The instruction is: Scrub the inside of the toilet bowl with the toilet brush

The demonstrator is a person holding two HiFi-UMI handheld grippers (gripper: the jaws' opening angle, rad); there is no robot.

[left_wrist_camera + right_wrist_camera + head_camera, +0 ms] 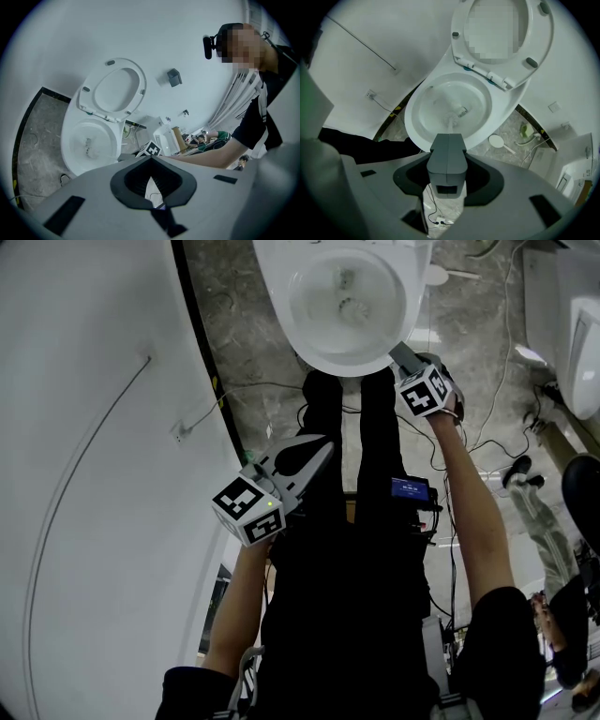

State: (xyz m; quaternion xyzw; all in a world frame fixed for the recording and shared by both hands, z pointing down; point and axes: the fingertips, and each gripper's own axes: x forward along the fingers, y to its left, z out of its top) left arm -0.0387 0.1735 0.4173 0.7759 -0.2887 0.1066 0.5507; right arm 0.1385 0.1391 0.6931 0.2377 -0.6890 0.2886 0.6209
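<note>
Slippage risk: left tongs [319, 454] shut, empty; slim white toilet brush [451, 124] down inside white ceramic toilet bowl [328, 364], pinched in closed right tongs [447, 143]; may twist loose or splash under hard strokes.

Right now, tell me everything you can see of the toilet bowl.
The toilet bowl is white, glossy, ceramic-looking and oval. It stands on a grey mottled floor beside a white wall. Its seat is tipped up behind it. The inside looks wet. A pale toilet brush reaches into the basin from the right gripper, whose fingers are shut on it just over the near rim.
</note>
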